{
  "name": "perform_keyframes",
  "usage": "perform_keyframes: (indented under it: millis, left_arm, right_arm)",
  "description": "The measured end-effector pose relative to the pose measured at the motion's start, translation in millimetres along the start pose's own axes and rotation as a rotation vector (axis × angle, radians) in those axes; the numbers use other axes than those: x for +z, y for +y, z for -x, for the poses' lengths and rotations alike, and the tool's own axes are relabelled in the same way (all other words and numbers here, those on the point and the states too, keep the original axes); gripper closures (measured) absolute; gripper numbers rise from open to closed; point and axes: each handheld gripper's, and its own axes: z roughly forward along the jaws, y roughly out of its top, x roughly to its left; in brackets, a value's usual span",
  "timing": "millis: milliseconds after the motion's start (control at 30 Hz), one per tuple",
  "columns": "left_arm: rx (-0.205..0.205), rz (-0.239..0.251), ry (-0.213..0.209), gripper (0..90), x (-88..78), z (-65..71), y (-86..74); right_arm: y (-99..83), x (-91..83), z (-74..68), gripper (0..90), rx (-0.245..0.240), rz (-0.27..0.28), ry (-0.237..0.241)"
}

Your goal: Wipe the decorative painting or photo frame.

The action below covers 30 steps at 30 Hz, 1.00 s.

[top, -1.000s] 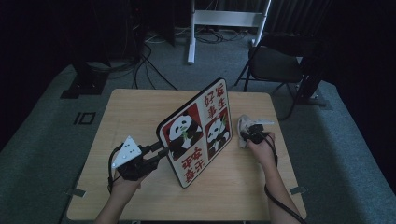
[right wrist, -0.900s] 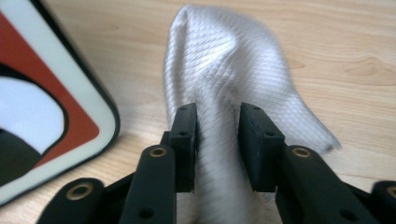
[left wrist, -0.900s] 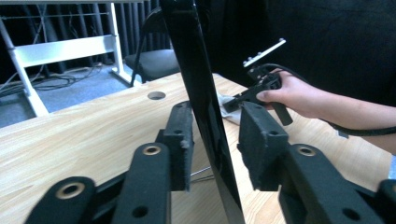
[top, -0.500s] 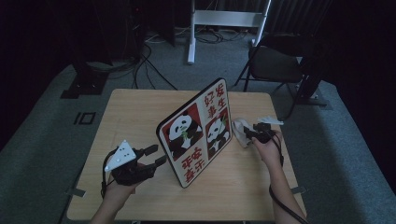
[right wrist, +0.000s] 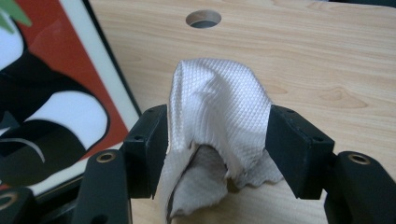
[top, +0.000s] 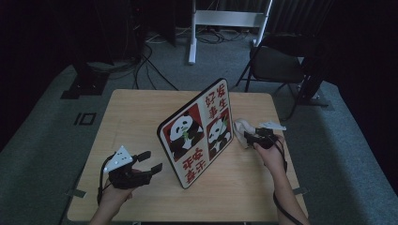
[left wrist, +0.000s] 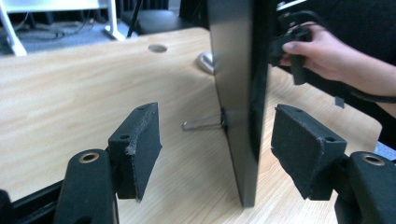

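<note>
Your panda picture frame (top: 199,133) stands upright on its wire stand (left wrist: 201,123) near the middle of the wooden table (top: 136,122), angled so its far end points toward the far right corner. Your left gripper (top: 151,161) sits by the near left edge with its jaws spread; they have just been opening, and in the left gripper view the frame's near edge stands between the pads (left wrist: 140,144) with daylight on both sides, touching neither. Your right gripper (right wrist: 217,151) is near the right edge, just beside the frame's printed face. Its jaws have also been opening, and the crumpled white paper towel (right wrist: 217,116) bulges up between them; the pads flank it, but I cannot tell whether they press it.

If you mean to steady the frame, centre its edge between the left pads before closing, and close gently so the stand does not skid. Regrip the towel firmly first, then wipe lightly along the glass.
</note>
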Motion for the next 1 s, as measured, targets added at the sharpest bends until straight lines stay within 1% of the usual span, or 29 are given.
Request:
perform_keyframes:
  millis: [33,100,167,200,267,333,400,567,700,733,800,833,900,933,967,1000]
  left_arm:
    - [-0.008,-0.005,0.005,30.3,0.3,-2.5,-2.6]
    - [-0.027,-0.026,0.007,29.1,1.4,-7.4,-8.0]
    - [-0.028,-0.052,0.025,26.4,2.2,-11.6,-13.2]
    - [-0.029,-0.058,0.027,25.8,2.2,-13.6,-15.8]
    - [-0.035,-0.073,0.054,24.4,2.3,-17.6,-20.8]
    - [-0.041,-0.085,0.084,19.4,2.5,-21.4,-26.0]
    - [-0.049,-0.100,0.112,18.4,2.2,-25.1,-31.4]
    - [-0.082,-0.129,0.162,16.3,1.2,-34.2,-45.7]
    - [-0.105,-0.155,0.187,16.1,-0.2,-39.5,-56.1]
    - [-0.108,-0.160,0.192,16.1,-1.1,-40.6,-58.2]
    - [-0.113,-0.167,0.214,16.0,-2.6,-42.7,-62.3]
    - [-0.113,-0.167,0.214,14.4,-2.6,-42.7,-62.3]
    - [-0.127,-0.177,0.241,14.1,-5.7,-46.3,-67.5]
    - [-0.132,-0.174,0.248,14.1,-6.6,-47.0,-69.2]
    - [-0.134,-0.178,0.269,14.1,-7.9,-48.1,-71.9]
    - [-0.135,-0.184,0.276,14.1,-8.8,-48.8,-73.5]
  right_arm:
    - [-1.3,-0.9,-0.4,38.7,-0.003,-0.003,0.002]
    - [-4.6,-3.0,-1.2,38.5,-0.014,-0.007,-0.001]
    - [-8.5,-5.3,-1.9,38.3,-0.019,-0.010,0.003]
    - [-10.7,-6.7,-2.0,38.2,-0.025,-0.011,0.001]
    - [-15.0,-9.6,-1.7,38.0,-0.027,-0.013,0.003]
    - [-19.0,-13.2,-1.4,37.7,-0.031,-0.015,0.000]
    - [-22.9,-17.1,-1.1,37.5,-0.038,-0.014,-0.004]
    - [-33.9,-27.1,-1.3,36.4,-0.056,-0.025,-0.005]
    - [-41.7,-37.2,-1.8,35.7,-0.053,-0.017,-0.003]
    - [-43.6,-39.8,-2.5,35.7,-0.054,-0.016,-0.004]
    - [-47.7,-45.0,-4.0,34.9,-0.060,-0.024,-0.005]
    - [-47.7,-45.0,-4.0,34.9,-0.060,-0.024,-0.005]
    - [-53.5,-52.5,-5.4,34.5,-0.059,-0.024,-0.008]
    - [-55.5,-55.5,-5.9,34.0,-0.056,-0.019,-0.006]
    - [-57.0,-57.8,-6.1,33.6,-0.057,-0.016,-0.006]
    - [-59.8,-61.7,-6.4,33.2,-0.058,-0.016,-0.010]
